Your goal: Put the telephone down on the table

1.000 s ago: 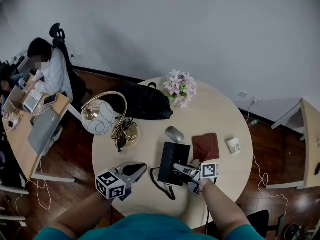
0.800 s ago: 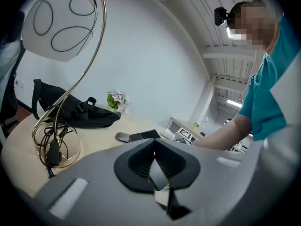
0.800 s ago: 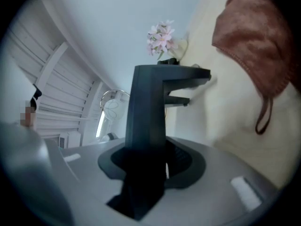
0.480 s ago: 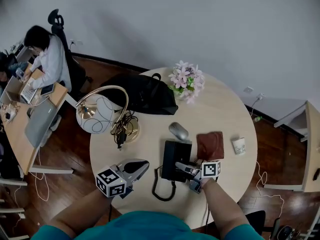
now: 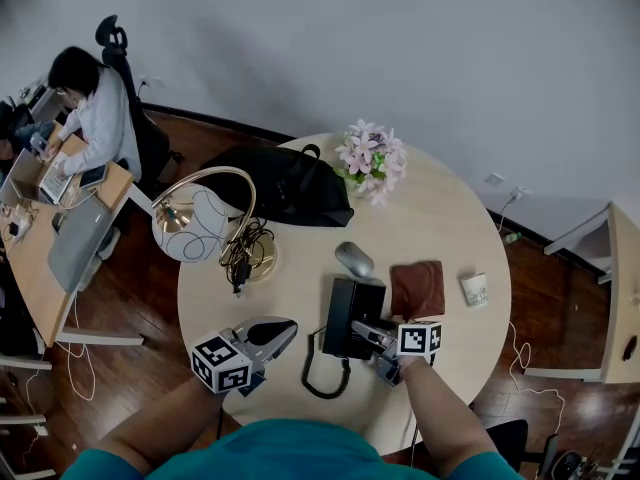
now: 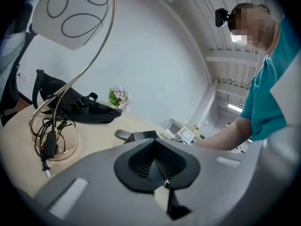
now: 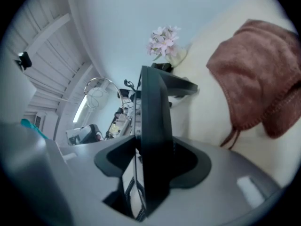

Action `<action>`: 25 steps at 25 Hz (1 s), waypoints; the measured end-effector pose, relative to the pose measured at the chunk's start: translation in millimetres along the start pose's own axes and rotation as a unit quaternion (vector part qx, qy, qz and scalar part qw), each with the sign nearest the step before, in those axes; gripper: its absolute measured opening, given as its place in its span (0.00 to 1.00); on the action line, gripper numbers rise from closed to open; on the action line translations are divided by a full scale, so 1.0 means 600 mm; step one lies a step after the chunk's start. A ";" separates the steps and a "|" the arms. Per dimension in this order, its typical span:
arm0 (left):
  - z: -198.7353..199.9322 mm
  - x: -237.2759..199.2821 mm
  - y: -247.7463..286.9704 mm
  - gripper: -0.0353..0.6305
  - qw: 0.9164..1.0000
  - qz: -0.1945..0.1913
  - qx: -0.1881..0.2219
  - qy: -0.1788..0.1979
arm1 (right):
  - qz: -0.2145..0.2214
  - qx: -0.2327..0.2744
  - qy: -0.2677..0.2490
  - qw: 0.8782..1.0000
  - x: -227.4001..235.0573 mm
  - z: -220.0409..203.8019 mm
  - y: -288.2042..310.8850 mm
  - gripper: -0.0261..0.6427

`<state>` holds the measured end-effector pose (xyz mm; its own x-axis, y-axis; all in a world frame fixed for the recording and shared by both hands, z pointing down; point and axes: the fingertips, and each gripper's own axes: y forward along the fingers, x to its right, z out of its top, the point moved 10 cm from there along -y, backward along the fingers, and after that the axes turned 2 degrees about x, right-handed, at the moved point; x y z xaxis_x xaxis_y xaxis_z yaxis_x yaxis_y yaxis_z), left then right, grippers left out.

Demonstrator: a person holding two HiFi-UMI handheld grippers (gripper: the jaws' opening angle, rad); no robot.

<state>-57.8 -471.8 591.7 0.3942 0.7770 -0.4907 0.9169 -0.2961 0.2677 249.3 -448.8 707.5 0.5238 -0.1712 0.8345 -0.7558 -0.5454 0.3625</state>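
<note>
The black telephone (image 5: 348, 313) lies on the round pale table (image 5: 450, 223), its coiled cord (image 5: 322, 379) looping toward the front edge. My right gripper (image 5: 364, 332) is at the telephone's near right edge. In the right gripper view that edge (image 7: 153, 126) stands between the jaws, which are opening, and a slit of light shows on one side of it. My left gripper (image 5: 286, 327) hovers left of the telephone with its jaws together and nothing in them. From the left gripper view (image 6: 155, 149) the telephone (image 6: 141, 135) shows low beyond the tips.
A gold lamp (image 5: 195, 230) with tangled cables stands at the table's left, a black bag (image 5: 285, 193) and pink flowers (image 5: 368, 160) at the back. A grey mouse (image 5: 351, 260), a brown cloth (image 5: 417, 290) and a white cup (image 5: 470, 290) lie near the telephone. A person (image 5: 95, 118) sits at a desk far left.
My right gripper has sunk a little at the telephone's edge and rolled slightly. The left gripper has stayed where it was.
</note>
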 end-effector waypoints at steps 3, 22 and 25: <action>0.000 0.007 -0.003 0.06 1.000 -0.001 0.000 0.004 | -0.045 -0.011 0.004 0.999 0.005 -0.002 -0.011 0.45; 0.002 0.120 -0.018 0.06 0.998 0.030 0.042 0.027 | -0.033 0.067 -0.139 0.987 -0.110 -0.007 -0.227 0.04; -0.009 0.170 -0.026 0.06 0.997 0.047 0.057 0.030 | -0.005 0.063 -0.165 0.984 -0.137 -0.009 -0.267 0.04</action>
<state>-32.3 -385.0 541.7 0.4765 0.7742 -0.4166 0.8791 -0.4267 0.2125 325.3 -342.7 583.2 0.6452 -0.4110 0.6441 -0.7062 -0.6425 0.2974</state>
